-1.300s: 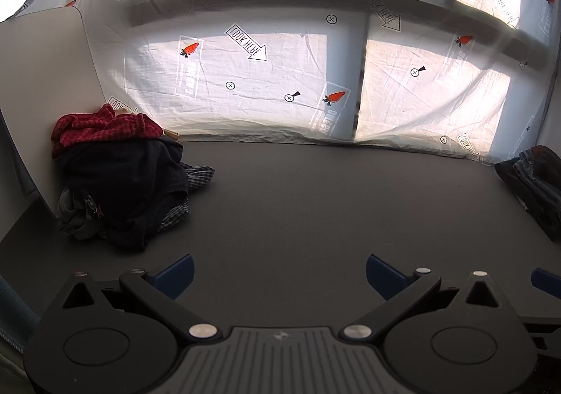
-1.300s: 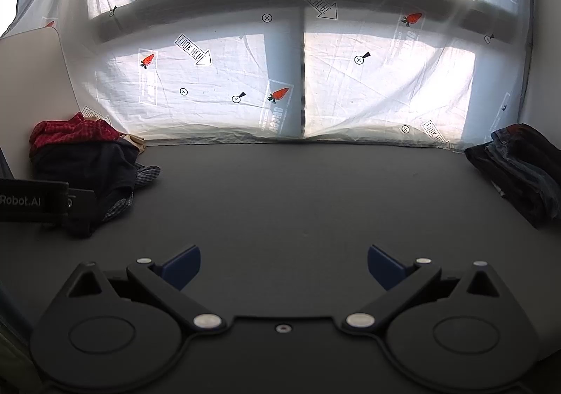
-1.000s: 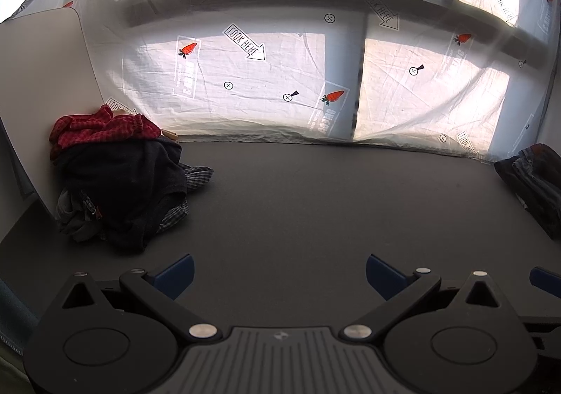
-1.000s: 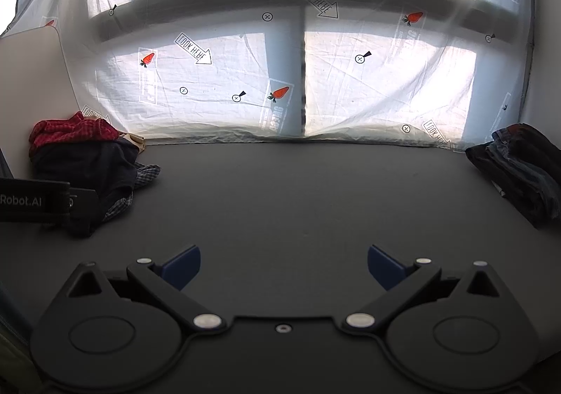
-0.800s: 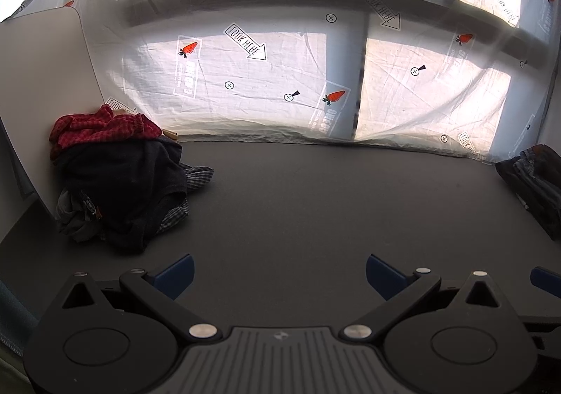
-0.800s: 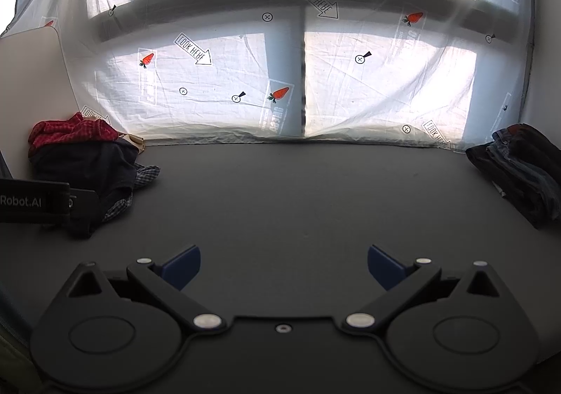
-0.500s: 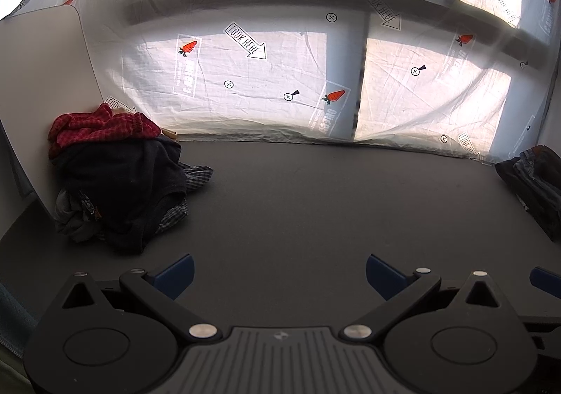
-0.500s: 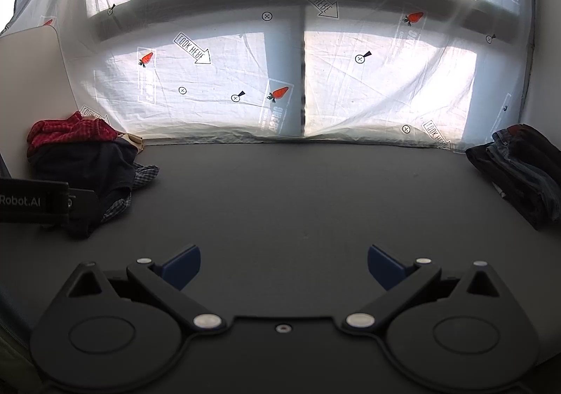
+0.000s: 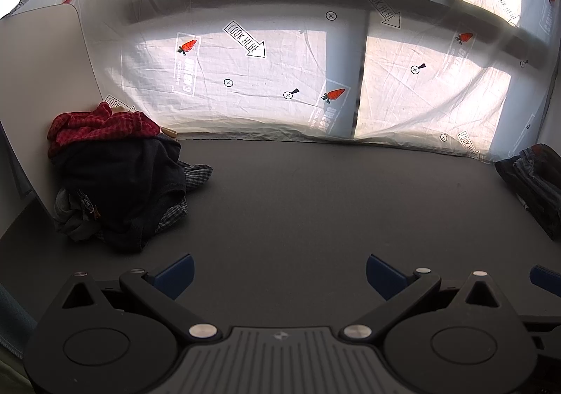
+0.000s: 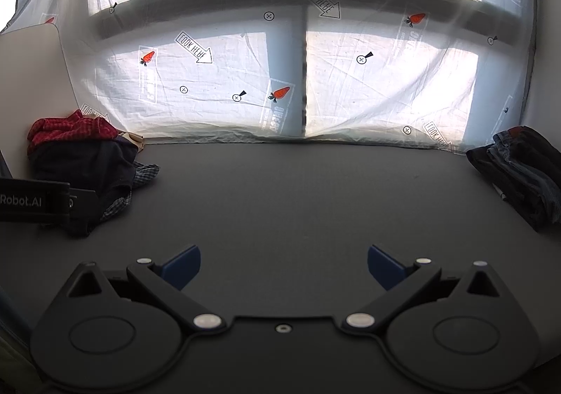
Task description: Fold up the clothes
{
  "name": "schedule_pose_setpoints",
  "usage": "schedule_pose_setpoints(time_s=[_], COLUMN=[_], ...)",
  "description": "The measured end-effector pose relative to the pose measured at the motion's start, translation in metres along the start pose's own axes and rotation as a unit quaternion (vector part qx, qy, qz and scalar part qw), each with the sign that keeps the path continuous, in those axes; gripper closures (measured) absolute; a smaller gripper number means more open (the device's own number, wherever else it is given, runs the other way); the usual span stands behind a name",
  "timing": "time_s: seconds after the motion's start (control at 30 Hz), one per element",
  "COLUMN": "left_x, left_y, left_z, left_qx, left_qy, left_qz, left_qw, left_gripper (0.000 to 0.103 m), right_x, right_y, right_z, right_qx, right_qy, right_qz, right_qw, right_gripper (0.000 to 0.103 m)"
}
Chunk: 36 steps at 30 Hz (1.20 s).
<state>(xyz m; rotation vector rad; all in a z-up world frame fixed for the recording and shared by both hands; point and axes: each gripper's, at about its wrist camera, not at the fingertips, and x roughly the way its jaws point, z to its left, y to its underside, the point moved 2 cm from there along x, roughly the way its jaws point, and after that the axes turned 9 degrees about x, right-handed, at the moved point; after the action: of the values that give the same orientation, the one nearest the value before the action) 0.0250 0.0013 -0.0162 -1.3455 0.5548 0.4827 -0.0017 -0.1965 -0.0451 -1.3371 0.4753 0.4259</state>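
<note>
Dark bench (image 9: 298, 211) fills both views; nearest, the left hand-held gripper (image 9: 278, 269) and right hand-held gripper (image 10: 284, 262) hover with fingers spread apart, holding nothing. Farther left lies a heap of clothes (image 9: 119, 180); far right, folded jeans (image 10: 519, 173); behind, a printed sheet (image 10: 385, 88).

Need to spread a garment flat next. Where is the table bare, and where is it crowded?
The dark table is bare across its middle, from the white sheet at the back to both open grippers, left and right. Crowded spots: the unfolded pile at far left against the white board, and the folded stack at the right edge.
</note>
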Motion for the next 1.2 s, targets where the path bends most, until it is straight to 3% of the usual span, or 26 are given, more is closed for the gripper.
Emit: schedule_pose_setpoints(time_s=[1.0,1.2], left_x=[0.003,0.010], left_y=[0.004,0.004], left_z=[0.004,-0.006], left_qx=[0.007,0.001], left_qy=[0.001,0.015], left_qz=[0.006,0.011], left_qw=[1.0000,0.9998], left_gripper=[0.000,0.000], right_x=[0.001,-0.001], right_y=[0.001,0.003], right_z=[0.002,-0.013], right_qx=[0.006,0.018], right_qy=[0.007,0.022], right_qz=[-0.002,-0.009], right_qw=[1.000,1.000], right_gripper=[0.000,0.000])
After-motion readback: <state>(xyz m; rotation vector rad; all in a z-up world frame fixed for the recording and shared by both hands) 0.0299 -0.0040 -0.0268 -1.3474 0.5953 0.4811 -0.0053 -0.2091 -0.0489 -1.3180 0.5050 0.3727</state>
